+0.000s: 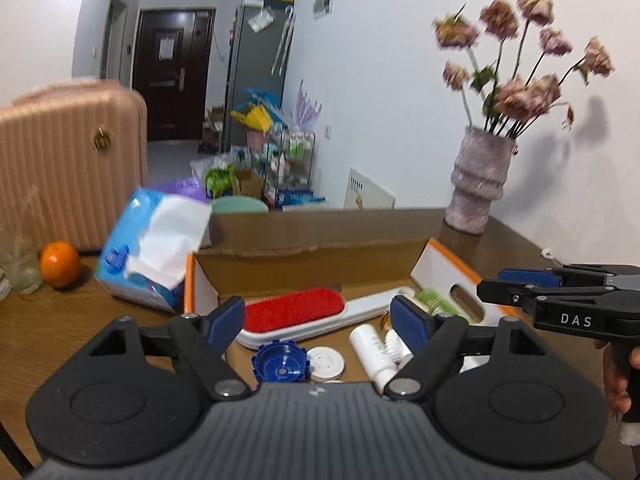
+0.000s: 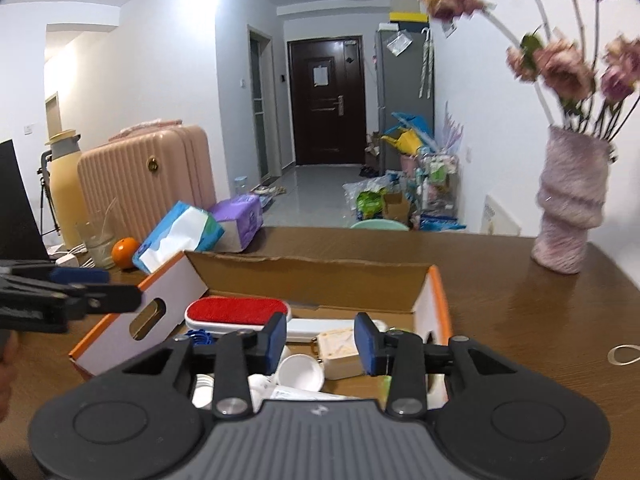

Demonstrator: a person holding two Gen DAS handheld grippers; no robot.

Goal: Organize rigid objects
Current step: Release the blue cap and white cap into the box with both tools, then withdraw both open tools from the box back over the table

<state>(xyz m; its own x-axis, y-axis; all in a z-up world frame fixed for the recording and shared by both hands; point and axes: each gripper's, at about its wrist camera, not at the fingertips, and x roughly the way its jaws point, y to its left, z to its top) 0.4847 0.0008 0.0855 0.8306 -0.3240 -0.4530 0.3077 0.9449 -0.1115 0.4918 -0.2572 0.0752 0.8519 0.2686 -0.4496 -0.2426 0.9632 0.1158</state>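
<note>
An open cardboard box (image 1: 312, 254) with white and orange end walls sits on the wooden table. Inside lie a red lint brush (image 1: 294, 308) with a white handle, a blue cap (image 1: 280, 364), a white disc (image 1: 326, 362), a white bottle (image 1: 370, 350) and a green item (image 1: 434, 300). My left gripper (image 1: 318, 316) hangs over the box, open and empty. The right gripper (image 1: 520, 288) reaches in from the right. In the right wrist view, my right gripper (image 2: 322, 342) is open above a cream plug (image 2: 336, 348) and a white cap (image 2: 300, 372), not pressing on either. The left gripper (image 2: 100, 288) shows at the left, beside the brush (image 2: 238, 310).
A pink vase (image 2: 568, 208) of dried flowers stands at the table's right rear. A blue tissue pack (image 1: 152, 248), an orange (image 1: 60, 264) and a glass (image 1: 20, 264) sit left of the box, with a purple tissue pack (image 2: 240, 216) and a pink suitcase (image 2: 144, 176) behind.
</note>
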